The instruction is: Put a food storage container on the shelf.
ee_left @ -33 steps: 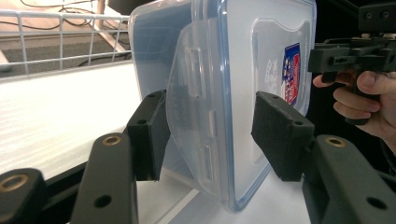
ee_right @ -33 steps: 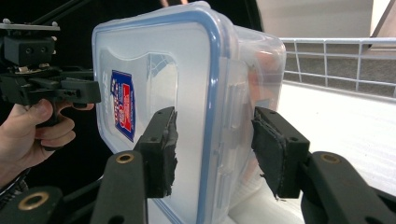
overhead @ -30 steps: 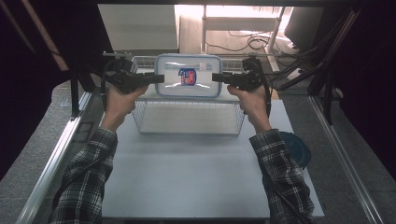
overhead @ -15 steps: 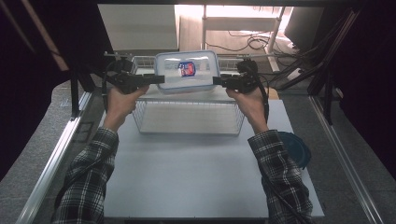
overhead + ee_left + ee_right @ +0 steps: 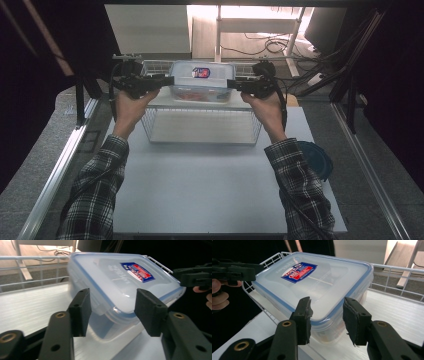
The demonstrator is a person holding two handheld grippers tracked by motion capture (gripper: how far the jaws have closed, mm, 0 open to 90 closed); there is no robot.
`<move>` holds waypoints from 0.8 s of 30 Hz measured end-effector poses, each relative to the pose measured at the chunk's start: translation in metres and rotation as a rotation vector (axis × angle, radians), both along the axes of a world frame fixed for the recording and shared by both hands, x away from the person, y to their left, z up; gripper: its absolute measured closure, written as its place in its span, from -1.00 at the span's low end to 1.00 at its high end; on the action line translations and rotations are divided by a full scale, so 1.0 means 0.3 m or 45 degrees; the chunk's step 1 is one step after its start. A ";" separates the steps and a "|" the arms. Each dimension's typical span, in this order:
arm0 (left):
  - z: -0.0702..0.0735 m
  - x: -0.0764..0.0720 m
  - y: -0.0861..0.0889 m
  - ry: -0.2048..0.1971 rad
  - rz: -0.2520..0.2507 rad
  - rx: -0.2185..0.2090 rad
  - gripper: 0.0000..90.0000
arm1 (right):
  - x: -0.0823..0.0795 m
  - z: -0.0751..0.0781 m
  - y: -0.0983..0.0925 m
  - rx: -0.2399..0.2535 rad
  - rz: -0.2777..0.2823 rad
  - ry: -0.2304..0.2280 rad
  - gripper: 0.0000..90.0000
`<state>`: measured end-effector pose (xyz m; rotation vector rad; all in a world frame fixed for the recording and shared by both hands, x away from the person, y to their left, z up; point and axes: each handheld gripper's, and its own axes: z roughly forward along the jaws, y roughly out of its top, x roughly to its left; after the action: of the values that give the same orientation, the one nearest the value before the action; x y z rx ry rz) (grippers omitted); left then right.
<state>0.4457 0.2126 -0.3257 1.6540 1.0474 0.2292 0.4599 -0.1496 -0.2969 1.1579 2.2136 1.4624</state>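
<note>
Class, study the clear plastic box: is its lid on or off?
On. The box has its blue-rimmed lid lying flat across the top, label upward. Whether the side clips are latched cannot be told.

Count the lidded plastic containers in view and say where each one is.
1: the clear lidded container sits at the far end of the wire basket, between the left gripper and right gripper. Nothing else seems hidden.

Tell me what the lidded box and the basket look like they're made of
Lidded box: apparently translucent, slightly frosted plastic with a blue seal line around the lid; contents show through faintly. Basket: thin white wire grid, probably coated metal, judging by its even white finish.
</note>
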 end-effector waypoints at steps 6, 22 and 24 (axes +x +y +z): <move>0.005 -0.024 -0.006 0.020 -0.005 -0.001 0.09 | 0.000 -0.002 -0.010 0.003 0.005 0.008 0.27; 0.017 -0.060 -0.020 -0.086 -0.007 0.084 -0.12 | -0.020 0.001 -0.020 -0.006 0.045 -0.014 0.15; 0.019 -0.064 -0.019 -0.087 -0.009 0.073 -0.18 | -0.025 0.002 -0.018 -0.025 0.047 -0.022 0.15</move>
<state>0.4265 0.2068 -0.3201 1.6894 0.9914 0.3116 0.4524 -0.1549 -0.2963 1.0997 2.2443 1.4556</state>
